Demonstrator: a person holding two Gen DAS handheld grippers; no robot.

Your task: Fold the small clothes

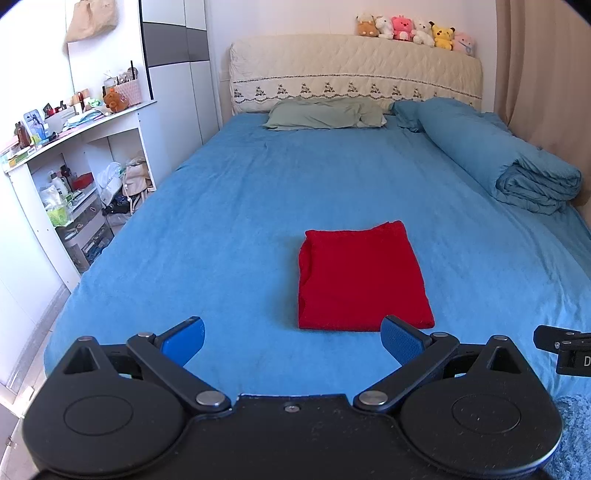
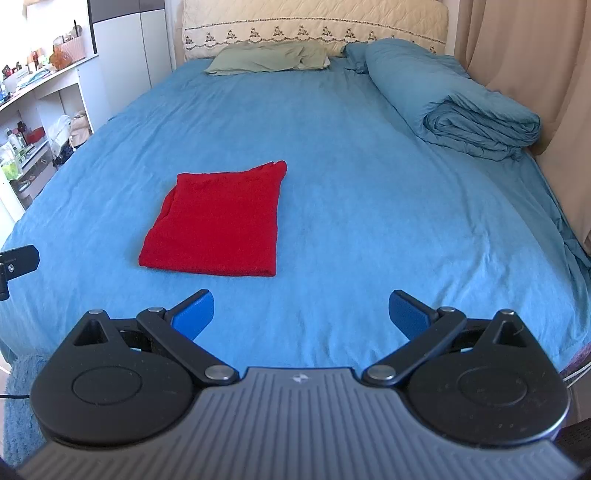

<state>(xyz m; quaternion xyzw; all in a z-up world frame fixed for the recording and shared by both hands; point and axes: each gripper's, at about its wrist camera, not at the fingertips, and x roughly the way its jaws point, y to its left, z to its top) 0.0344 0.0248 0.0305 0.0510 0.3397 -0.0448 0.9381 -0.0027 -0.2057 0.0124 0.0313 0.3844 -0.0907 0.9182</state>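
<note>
A red garment [image 1: 360, 278] lies folded into a flat rectangle on the blue bed sheet [image 1: 240, 206]. It also shows in the right wrist view [image 2: 218, 223], left of centre. My left gripper [image 1: 293, 341] is open and empty, held above the near edge of the bed just in front of the garment's left half. My right gripper [image 2: 301, 314] is open and empty, to the right of the garment and apart from it. Part of the right gripper shows at the left wrist view's right edge [image 1: 565, 349].
A green-grey pillow [image 1: 325, 114] and a rolled blue duvet [image 1: 498, 151] lie at the head and right side of the bed. A cluttered white shelf unit [image 1: 74, 166] stands left of the bed. A beige curtain [image 2: 524, 55] hangs on the right. Plush toys [image 1: 413, 31] sit on the headboard.
</note>
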